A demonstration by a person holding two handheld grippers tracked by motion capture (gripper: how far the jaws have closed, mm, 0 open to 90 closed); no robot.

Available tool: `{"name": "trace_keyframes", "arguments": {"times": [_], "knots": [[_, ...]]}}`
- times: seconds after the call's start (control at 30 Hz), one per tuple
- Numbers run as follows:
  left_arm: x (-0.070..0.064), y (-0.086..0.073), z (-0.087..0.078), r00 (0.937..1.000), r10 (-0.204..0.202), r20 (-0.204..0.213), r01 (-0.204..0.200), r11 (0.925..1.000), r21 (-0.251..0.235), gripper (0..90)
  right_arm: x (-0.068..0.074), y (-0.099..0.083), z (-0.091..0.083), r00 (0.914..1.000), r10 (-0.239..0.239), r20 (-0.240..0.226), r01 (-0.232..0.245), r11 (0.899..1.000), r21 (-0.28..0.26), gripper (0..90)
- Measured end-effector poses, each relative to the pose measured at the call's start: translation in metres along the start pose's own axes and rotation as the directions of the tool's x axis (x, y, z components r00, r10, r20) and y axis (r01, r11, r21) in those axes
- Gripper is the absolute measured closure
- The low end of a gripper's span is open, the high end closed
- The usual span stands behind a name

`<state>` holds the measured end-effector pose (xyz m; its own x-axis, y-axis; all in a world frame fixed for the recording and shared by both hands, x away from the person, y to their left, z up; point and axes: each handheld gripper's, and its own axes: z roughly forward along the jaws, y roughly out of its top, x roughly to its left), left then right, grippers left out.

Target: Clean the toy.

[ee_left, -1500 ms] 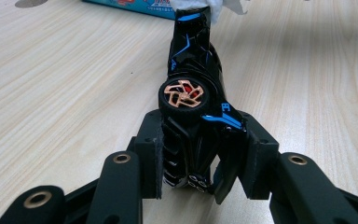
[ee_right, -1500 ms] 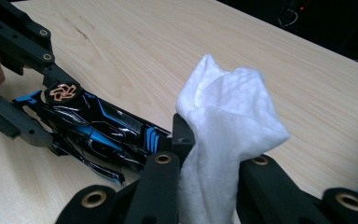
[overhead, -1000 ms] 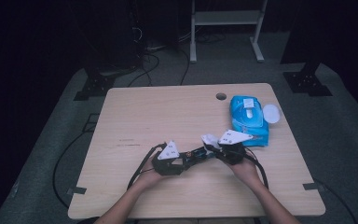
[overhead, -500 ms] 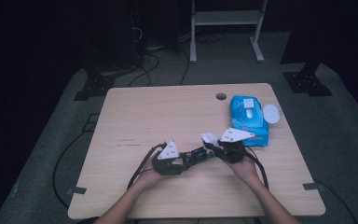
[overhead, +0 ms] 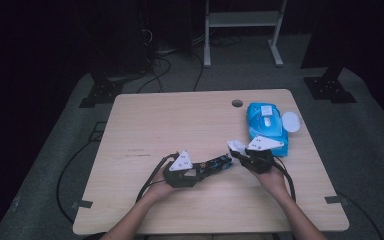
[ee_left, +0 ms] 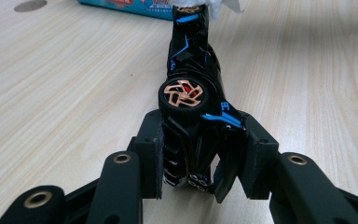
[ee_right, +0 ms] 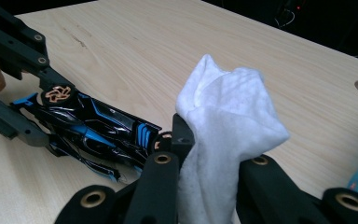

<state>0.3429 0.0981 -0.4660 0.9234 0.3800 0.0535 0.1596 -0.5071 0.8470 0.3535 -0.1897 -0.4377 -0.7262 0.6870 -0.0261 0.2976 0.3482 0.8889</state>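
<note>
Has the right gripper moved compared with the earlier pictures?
No. The right gripper keeps its place beside the blue wipes pack, holding the white wipe.

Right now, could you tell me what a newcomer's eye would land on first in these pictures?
First, the black-and-blue toy car with copper wheels, clamped at one end by the left tool just above the table's near middle. Next, the white wipe bunched in the right tool beside the car's other end. Behind sits a blue wipes pack.

A pale wooden table [overhead: 180,120] stood on grey floor [overhead: 365,150]; a round cable hole [overhead: 237,103] sat near its far edge (beside the blue wipes pack [overhead: 265,125]); black cables [overhead: 155,65] and a white stand [overhead: 242,30] lay beyond.
</note>
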Motion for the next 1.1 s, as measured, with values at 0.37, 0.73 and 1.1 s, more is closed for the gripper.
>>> {"name": "trace_keyframes", "arguments": {"times": [0.37, 0.73, 1.1], "knots": [[0.001, 0.001, 0.001, 1.0000, 0.005, 0.003, -0.005, 1.0000, 0.002, 58.0, 0.043, 0.015, 0.028, 0.9889, -0.054, -0.138, 0.054, 0.999, -0.004, 81.0], [0.001, 0.001, 0.001, 1.0000, 0.006, 0.004, -0.006, 1.0000, 0.005, 58.1, 0.040, 0.017, 0.028, 0.9892, -0.105, -0.102, 0.106, 0.994, 0.003, 81.0], [0.006, 0.002, 0.002, 1.0000, 0.002, -0.008, -0.001, 1.0000, 0.007, 57.6, 0.007, 0.003, 0.007, 0.9992, -0.037, -0.013, 0.037, 0.999, 0.012, 81.0]]}}
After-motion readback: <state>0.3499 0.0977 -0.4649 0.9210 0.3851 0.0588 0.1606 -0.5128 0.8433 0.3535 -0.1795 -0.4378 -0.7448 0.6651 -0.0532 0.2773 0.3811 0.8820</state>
